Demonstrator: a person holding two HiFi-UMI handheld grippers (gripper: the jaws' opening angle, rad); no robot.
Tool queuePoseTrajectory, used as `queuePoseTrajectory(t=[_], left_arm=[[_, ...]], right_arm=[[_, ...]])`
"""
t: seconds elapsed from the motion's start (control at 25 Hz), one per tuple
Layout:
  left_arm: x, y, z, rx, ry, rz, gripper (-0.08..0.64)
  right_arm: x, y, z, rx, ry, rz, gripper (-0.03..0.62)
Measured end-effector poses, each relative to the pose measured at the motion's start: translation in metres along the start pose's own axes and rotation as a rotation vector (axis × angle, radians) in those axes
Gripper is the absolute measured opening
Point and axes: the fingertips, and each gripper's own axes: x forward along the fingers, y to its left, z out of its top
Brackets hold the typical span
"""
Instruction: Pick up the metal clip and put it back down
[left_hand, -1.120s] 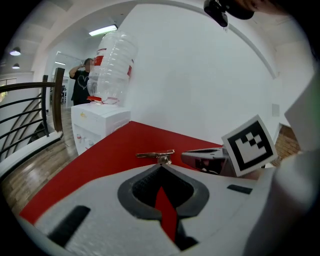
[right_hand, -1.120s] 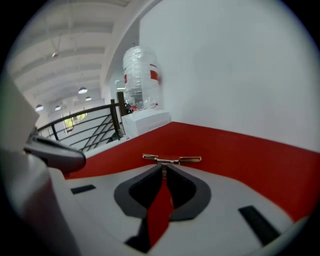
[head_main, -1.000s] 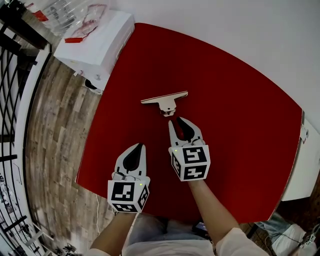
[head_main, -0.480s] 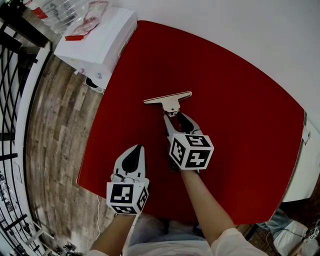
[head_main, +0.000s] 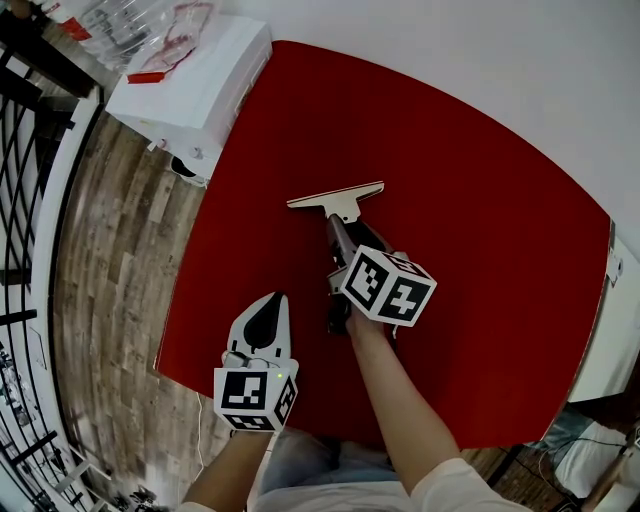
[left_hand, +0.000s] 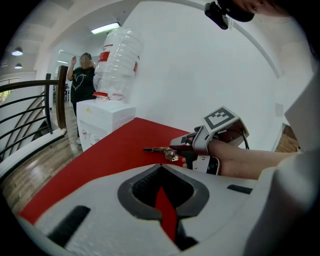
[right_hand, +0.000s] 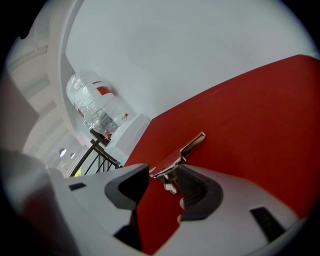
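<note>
Step, as judged: approach for pick, grasp not yet made; metal clip (head_main: 335, 196) flat on red table (head_main: 480, 250), unlifted. Right gripper (right_hand: 163, 175) at clip's near end; jaws just been opening, now spread wide; clip's handle (right_hand: 170, 165) between them, pads not pressing. Next move likely: squeeze on handle, lift level. Left gripper (head_main: 277, 297) nearer person than clip, clenched, empty. White dispenser (head_main: 195, 85) with water bottle (left_hand: 117, 65) beyond clip, leftward; wood floor (head_main: 110, 260) and railing (head_main: 25, 150) further left.

Metal clip (head_main: 337, 201) shiny chrome; table (head_main: 480, 190) matt red, smooth; floor (head_main: 110, 250) rough-grained wood planks.
</note>
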Motion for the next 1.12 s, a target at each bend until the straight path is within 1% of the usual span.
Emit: queuePoseTrajectory(t=[0.08,0.2,0.36,0.4,0.48,0.56,0.72,0.84,0.96,1.12], left_arm=[[0.0,0.002,0.003,0.002,-0.007,0.007,0.006],[0.001,0.003,0.002,0.007,-0.005,0.009,0.006],[-0.001,0.004,0.001,0.003,0.0,0.011,0.006],[-0.001,0.005,0.0,0.002,0.001,0.012,0.006],[-0.002,0.006,-0.001,0.001,0.001,0.013,0.006],[-0.002,0.007,0.0,0.004,-0.002,0.012,0.006],[-0.003,0.003,0.002,0.012,-0.008,0.005,0.006],[-0.003,0.003,0.001,0.014,-0.008,0.01,0.006],[-0.003,0.005,0.001,0.017,-0.005,0.011,0.006],[-0.005,0.003,0.002,0.017,-0.011,0.014,0.006]], right_arm=[[0.001,-0.001,0.0,0.053,-0.003,0.008,0.175],[0.005,0.001,-0.001,0.158,-0.005,0.04,0.175],[0.008,0.002,0.003,0.252,-0.024,0.058,0.172],[0.008,0.0,0.003,0.263,-0.028,0.05,0.164],[0.008,-0.003,0.002,0.278,-0.038,0.03,0.107],[0.008,-0.004,0.003,0.303,-0.047,0.027,0.091],[0.007,-0.002,0.005,0.377,-0.064,0.069,0.054],[0.004,0.004,0.011,0.399,-0.083,0.107,0.031],[0.003,0.014,0.018,0.4,-0.098,0.143,0.014],[0.001,0.019,0.019,0.386,-0.099,0.168,0.011]])
